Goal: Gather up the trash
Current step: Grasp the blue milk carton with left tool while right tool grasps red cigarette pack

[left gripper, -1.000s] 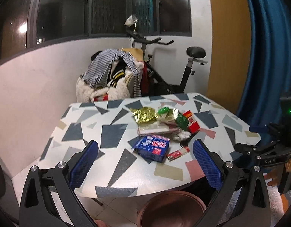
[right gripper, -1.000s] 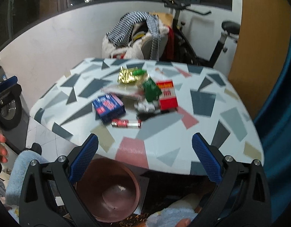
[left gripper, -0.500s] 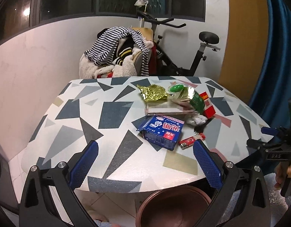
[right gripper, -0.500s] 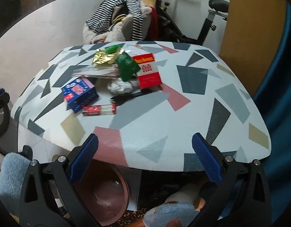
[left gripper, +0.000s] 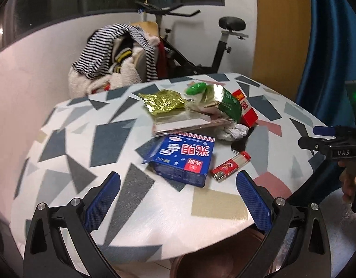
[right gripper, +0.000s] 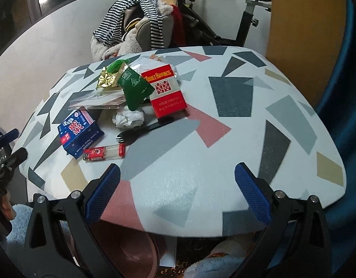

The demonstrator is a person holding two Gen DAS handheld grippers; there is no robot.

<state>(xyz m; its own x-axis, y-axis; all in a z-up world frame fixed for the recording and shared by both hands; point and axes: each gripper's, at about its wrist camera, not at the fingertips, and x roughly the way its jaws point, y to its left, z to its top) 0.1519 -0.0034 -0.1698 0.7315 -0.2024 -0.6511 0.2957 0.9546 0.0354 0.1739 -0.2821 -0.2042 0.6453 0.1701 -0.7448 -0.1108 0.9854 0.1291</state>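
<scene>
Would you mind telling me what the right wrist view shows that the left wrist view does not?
Only the right wrist view shows the face of the red cigarette pack, the whole black plastic fork and the inside of the brown bin under the table's near edge. Only the left wrist view shows the gold foil wrapper fully spread out. Both show the blue box beside the red lighter, the crumpled tissue, the patterned table, and open jaws on each gripper.
</scene>
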